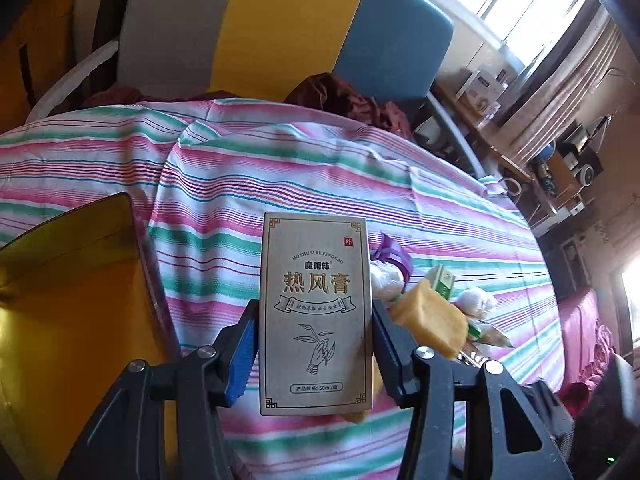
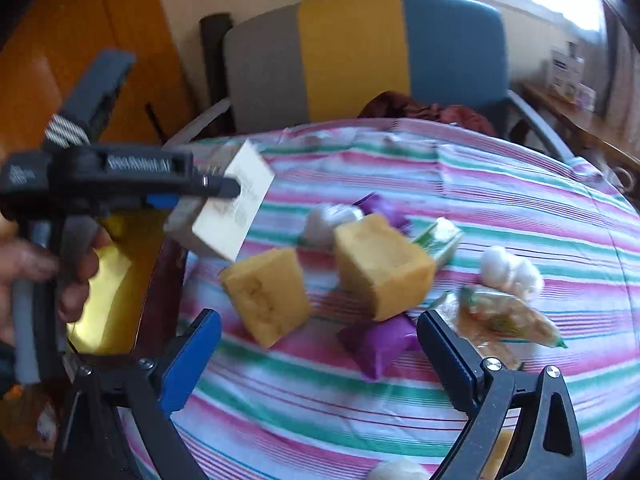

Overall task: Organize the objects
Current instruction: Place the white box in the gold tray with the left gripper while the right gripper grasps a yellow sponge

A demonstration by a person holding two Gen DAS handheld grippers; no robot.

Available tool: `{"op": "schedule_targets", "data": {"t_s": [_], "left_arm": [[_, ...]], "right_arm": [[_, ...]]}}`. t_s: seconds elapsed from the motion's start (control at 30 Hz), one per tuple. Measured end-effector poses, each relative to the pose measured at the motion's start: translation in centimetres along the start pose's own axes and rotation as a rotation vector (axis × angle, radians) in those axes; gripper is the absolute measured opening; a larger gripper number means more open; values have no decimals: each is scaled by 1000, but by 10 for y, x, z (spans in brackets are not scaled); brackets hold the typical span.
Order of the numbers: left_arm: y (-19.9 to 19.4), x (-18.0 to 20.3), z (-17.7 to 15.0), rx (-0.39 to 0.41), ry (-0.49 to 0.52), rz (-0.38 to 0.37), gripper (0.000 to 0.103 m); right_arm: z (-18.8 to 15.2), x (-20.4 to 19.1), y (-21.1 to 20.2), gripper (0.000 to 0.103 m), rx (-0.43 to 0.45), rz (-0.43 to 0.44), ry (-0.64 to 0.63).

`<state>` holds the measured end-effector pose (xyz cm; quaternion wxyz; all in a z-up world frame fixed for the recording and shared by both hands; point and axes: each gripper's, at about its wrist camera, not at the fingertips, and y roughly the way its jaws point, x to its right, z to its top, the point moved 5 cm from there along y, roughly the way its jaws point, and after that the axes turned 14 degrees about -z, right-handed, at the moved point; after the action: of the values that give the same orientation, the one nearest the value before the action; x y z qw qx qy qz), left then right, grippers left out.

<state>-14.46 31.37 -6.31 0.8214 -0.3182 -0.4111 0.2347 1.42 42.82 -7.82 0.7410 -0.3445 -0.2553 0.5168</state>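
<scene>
My left gripper [image 1: 314, 334] is shut on a beige cardboard box with Chinese print [image 1: 314, 316], held upright above the striped tablecloth [image 1: 280, 168]. In the right wrist view the same box [image 2: 236, 208] hangs at the left in the left gripper [image 2: 224, 190], over the table's left edge. My right gripper [image 2: 320, 344] is open and empty, low over the cloth. Between and beyond its fingers lie two yellow soap blocks [image 2: 268, 296] [image 2: 382, 266], a purple packet [image 2: 378, 342] and white garlic bulbs [image 2: 510, 270].
A yellow container [image 1: 68, 280] sits at the table's left edge. A grey, yellow and blue chair [image 2: 360, 52] stands behind the table. A clear snack packet [image 2: 508, 316], a green box [image 2: 440, 238] and another purple packet [image 2: 382, 206] lie on the cloth. Cluttered shelves [image 1: 560, 168] stand far right.
</scene>
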Motion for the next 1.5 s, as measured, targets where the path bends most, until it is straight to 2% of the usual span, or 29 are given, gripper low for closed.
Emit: {"op": "schedule_targets", "data": {"t_s": [0.2,0.33,0.47,0.6,0.67,0.7,0.73,0.8,1.07,1.27,1.4,1.5], "left_arm": [[-48,-8,-16,59,2,-37,53],[-86,-26,-29,94,-8,-43,53],[-125,-57,-43,133,-49,-36,53],[-164,-104,-54,183,-101,37,53],[-177,-134,-58,194,-129,104,53],[-180,-149,-59,191,-142,140,53],[-183,-166,-58,195,-155,183,53],[-181,-191,-57,181,-178,244,53],[-145,-256,-45,104,-249,364,53],[-141,-282,-40,101,-273,432,53],[-135,-283,-36,115,-237,480,53],[-131,-284,-34,118,-258,470,53]], "right_arm": [[3,-35,28,96,-70,53,-106],[5,-44,55,88,-141,53,-122],[8,-54,73,87,-162,18,-167],[10,-64,81,87,-185,37,-179],[9,-71,83,87,-184,37,-194],[9,-75,85,76,-178,32,-206],[9,-78,89,58,-175,11,-218],[8,-80,91,57,-161,-5,-228],[7,-75,88,55,-140,5,-232],[8,-77,89,55,-132,7,-235],[8,-77,89,54,-128,3,-241],[8,-77,89,54,-128,2,-242]]}}
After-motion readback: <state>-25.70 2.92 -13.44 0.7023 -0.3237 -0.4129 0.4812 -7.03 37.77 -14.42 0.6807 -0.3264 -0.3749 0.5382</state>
